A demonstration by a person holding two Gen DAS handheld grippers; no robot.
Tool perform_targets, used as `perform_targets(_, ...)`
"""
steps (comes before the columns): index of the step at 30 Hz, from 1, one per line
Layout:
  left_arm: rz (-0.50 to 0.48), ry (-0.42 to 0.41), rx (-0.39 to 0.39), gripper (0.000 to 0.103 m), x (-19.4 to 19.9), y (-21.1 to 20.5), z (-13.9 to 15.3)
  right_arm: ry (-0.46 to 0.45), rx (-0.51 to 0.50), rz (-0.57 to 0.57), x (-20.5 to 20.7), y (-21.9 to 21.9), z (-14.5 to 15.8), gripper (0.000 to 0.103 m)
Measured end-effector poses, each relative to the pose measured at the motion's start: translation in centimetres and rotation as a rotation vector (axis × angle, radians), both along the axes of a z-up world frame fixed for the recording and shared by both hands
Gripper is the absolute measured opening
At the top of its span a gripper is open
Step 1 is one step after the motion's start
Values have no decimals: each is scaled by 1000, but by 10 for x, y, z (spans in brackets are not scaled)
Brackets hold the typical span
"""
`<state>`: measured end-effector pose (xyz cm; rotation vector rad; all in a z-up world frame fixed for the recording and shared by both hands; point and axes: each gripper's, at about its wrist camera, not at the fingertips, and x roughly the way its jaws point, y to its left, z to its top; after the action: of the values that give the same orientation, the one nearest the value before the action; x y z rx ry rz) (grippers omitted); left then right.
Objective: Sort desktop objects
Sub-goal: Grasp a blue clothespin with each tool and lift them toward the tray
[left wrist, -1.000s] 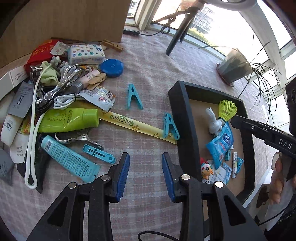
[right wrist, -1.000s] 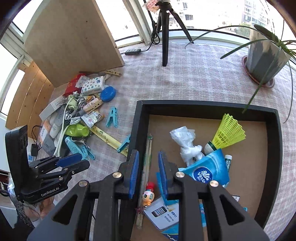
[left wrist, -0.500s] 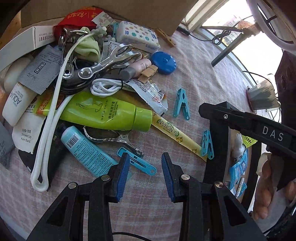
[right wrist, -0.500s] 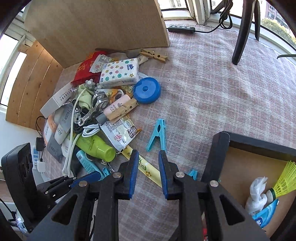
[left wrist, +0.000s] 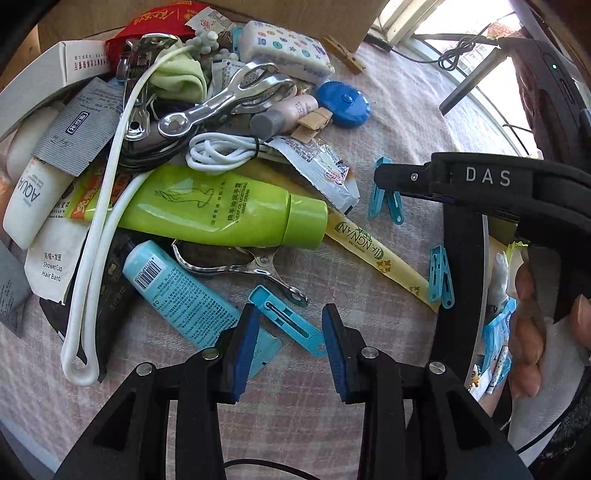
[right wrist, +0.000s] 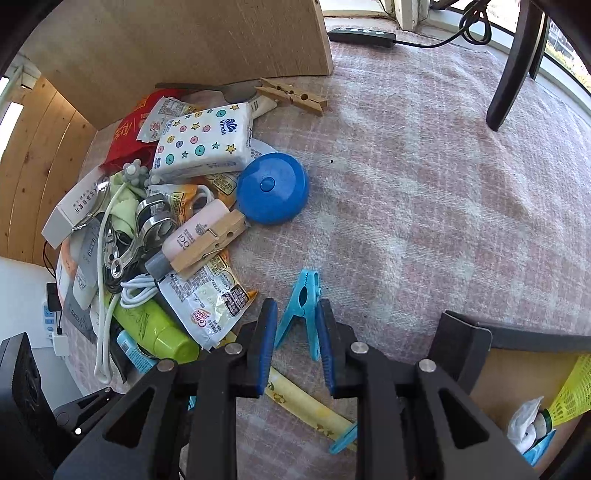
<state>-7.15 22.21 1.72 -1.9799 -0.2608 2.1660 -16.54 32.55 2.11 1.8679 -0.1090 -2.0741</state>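
My left gripper (left wrist: 290,345) is open, its jaws on either side of a flat light-blue plastic clip (left wrist: 286,319) lying on the checked cloth. My right gripper (right wrist: 297,345) is open with a blue clothes peg (right wrist: 301,308) between its fingertips; the same peg (left wrist: 386,201) shows under the right gripper's arm in the left wrist view. A heap of objects lies to the left: green hand-cream tube (left wrist: 229,208), light-blue tube (left wrist: 184,291), white cable (left wrist: 221,151), blue round tape measure (right wrist: 273,188), tissue pack (right wrist: 205,142). The black sorting tray (right wrist: 465,343) is at lower right.
A yellow sachet strip (left wrist: 376,254) runs to the tray edge with another blue peg (left wrist: 439,277) at its end. A wooden board (right wrist: 184,48) stands behind the heap. A tripod leg (right wrist: 513,62) and a power strip (right wrist: 362,35) are at the far edge. A yellow shuttlecock (right wrist: 572,391) lies in the tray.
Both grippers have moved left from the tray toward the heap and come down. The left has closed in on the flat blue clip, the right on the blue peg. Both stay open.
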Motion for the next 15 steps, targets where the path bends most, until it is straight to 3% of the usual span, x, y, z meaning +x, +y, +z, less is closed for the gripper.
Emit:
perform_targets(9,-21,13,-19,27,1,4,-4,8,57,29,-1,-12,-4,22)
perform_targets(15,-25,4,9,12,6,-3,-9,25,71,57,10,-11,-3,21)
